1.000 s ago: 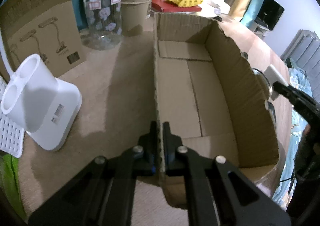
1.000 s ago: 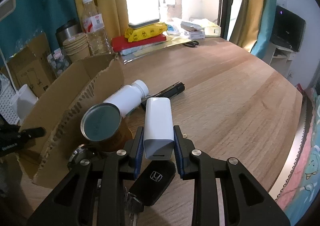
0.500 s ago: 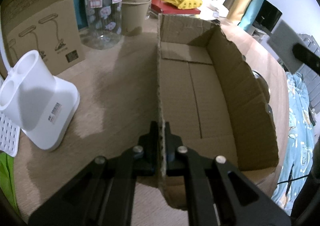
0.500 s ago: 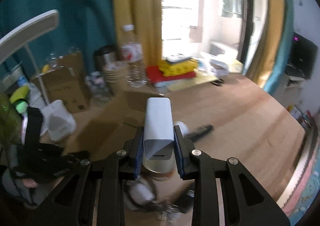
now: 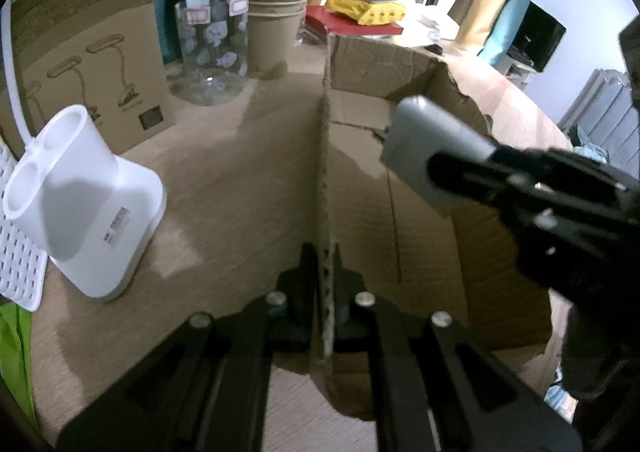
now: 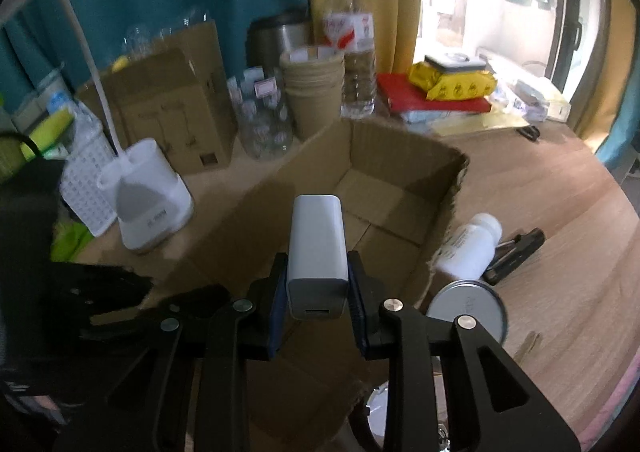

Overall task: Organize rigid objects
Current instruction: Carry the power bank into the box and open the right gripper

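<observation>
The box [image 6: 384, 208] is big, brown and open on top, and it sits on the wood table [image 6: 568, 236]. Its walls are torn along the top edge. The left gripper [image 5: 326, 252] is closed tight on the near wall of the box, one finger on each side. The right gripper [image 6: 316, 292] is closed on a white charger [image 6: 317, 252] and holds it up over the open box. In the left view the charger [image 5: 424, 140] looks gray and hangs in the air above the inside of the box.

Left of the box stands a white holder [image 6: 148, 200] with two round holes. Behind the box stands a stack of paper cups [image 6: 314, 92], and a water bottle [image 6: 352, 44] is just beside it. Right of the box, outside it, a white pill bottle [image 6: 468, 248] lies on its side. A round tin [image 6: 468, 310] is just in front of it, next to the box wall. A small black thing [image 6: 516, 252] lies behind the pill bottle; I cannot tell what it is.
</observation>
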